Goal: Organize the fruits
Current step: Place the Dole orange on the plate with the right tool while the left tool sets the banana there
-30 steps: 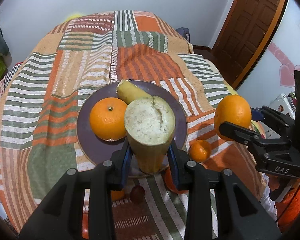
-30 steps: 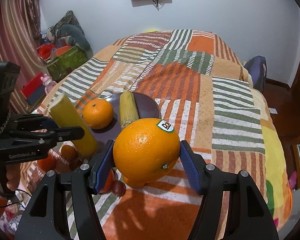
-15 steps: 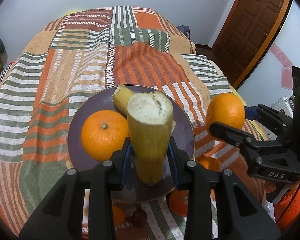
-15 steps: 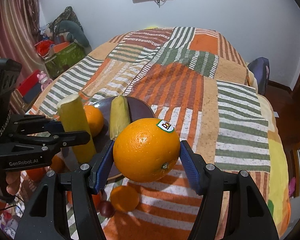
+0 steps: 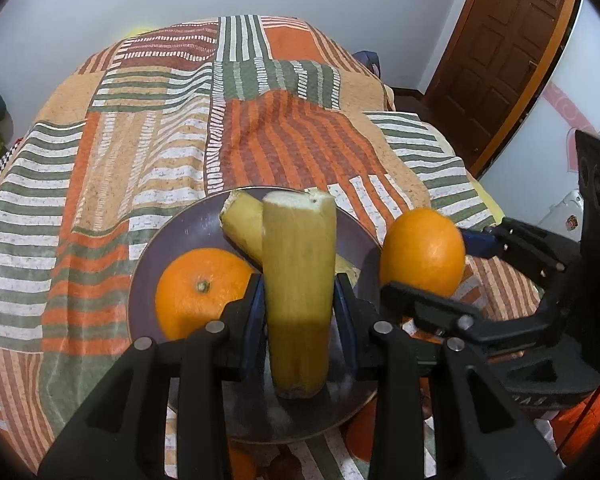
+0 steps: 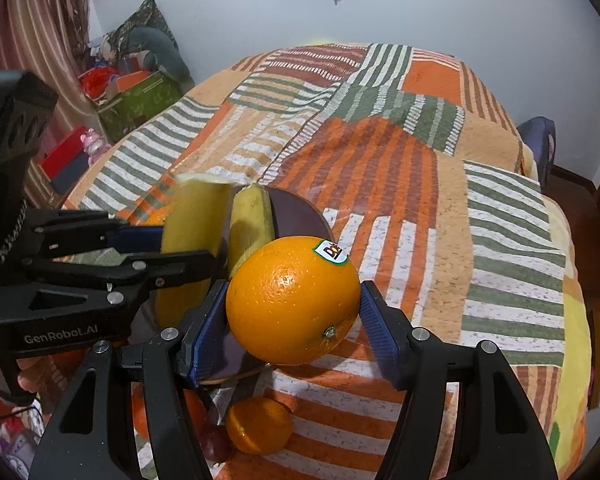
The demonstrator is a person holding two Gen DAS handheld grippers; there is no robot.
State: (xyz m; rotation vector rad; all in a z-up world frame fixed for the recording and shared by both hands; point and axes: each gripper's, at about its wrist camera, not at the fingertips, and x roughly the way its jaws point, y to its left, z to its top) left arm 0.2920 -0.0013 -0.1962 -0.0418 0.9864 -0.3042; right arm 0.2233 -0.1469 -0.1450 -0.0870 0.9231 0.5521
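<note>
A dark purple plate (image 5: 180, 236) lies on the striped bedspread. On it sit an orange (image 5: 198, 292) and a yellow corn piece (image 5: 242, 224). My left gripper (image 5: 300, 312) is shut on a second yellow corn piece (image 5: 300, 280), held upright over the plate; it also shows in the right wrist view (image 6: 192, 236). My right gripper (image 6: 292, 316) is shut on a large stickered orange (image 6: 292, 300), held above the plate's right rim (image 6: 300, 208); the orange also shows in the left wrist view (image 5: 422, 250).
A small orange (image 6: 258, 426) and a dark red fruit (image 6: 216, 442) lie on the bedspread (image 5: 260, 140) in front of the plate. More orange fruit is partly hidden under the grippers. A wooden door (image 5: 512, 40) stands at the right, boxes and clutter (image 6: 136, 92) at the left.
Both grippers have moved forward over the plate with their fruit. The corn piece has tilted more upright. The large orange is now closer to the plate's right rim.
</note>
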